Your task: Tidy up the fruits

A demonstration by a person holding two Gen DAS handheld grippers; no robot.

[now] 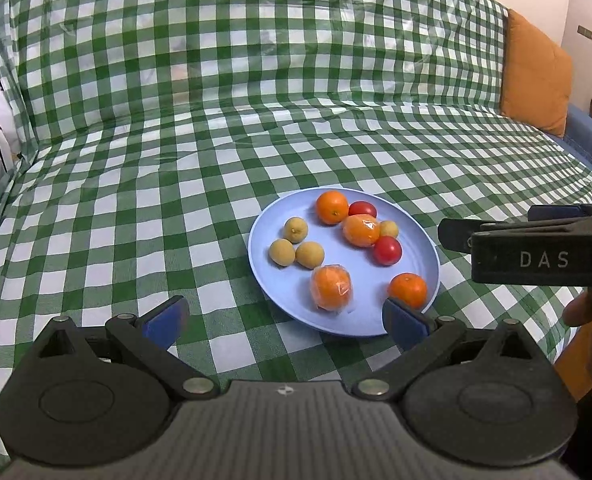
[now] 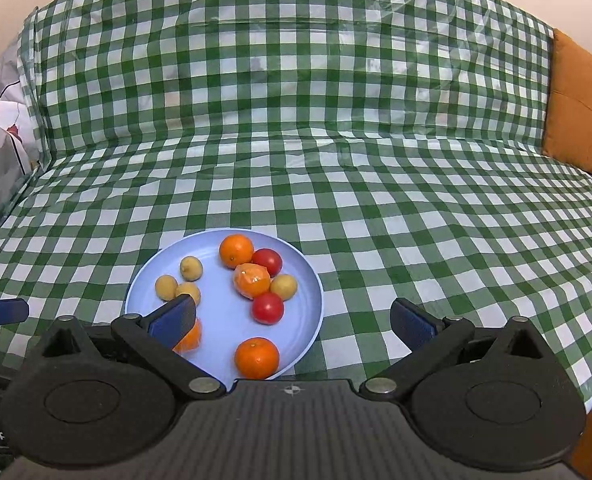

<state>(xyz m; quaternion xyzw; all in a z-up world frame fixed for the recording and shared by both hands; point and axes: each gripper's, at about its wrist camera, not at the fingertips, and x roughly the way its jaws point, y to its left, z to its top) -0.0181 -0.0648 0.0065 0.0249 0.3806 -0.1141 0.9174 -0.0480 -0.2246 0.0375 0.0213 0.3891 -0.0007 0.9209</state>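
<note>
1. I see a light blue plate (image 1: 424,240) lying on a green-and-white checked cloth (image 1: 175,160) that covers the seat and backrest of a sofa.
2. All the fruit lies on the plate. At the far rim is a bare orange (image 1: 332,207), with a red tomato (image 1: 363,209) touching it on the right.
3. Just in front of those sits a plastic-wrapped orange (image 1: 361,230), with a small yellow fruit (image 1: 389,229) and a second tomato (image 1: 387,250) pressed against its right side.
4. On the plate's left half, three yellow-brown fruits (image 1: 296,244) form a loose cluster, apart from the orange group.
5. Nearer to me lie a second wrapped orange (image 1: 332,287) and, at the near right rim, another bare orange (image 1: 408,290).
6. My left gripper (image 1: 283,318) hovers low before the plate's near edge, fingers spread wide and holding nothing; its right pad (image 1: 404,322) overlaps the near rim in view.
7. My right gripper (image 2: 293,322) is likewise spread and empty, above the plate's near right part; its left pad (image 2: 173,316) hides part of the second wrapped orange.
8. From the left wrist camera, the right gripper's body enters from the right edge, beside the plate.
9. An orange cushion (image 1: 536,76) leans at the sofa's right end.
</note>
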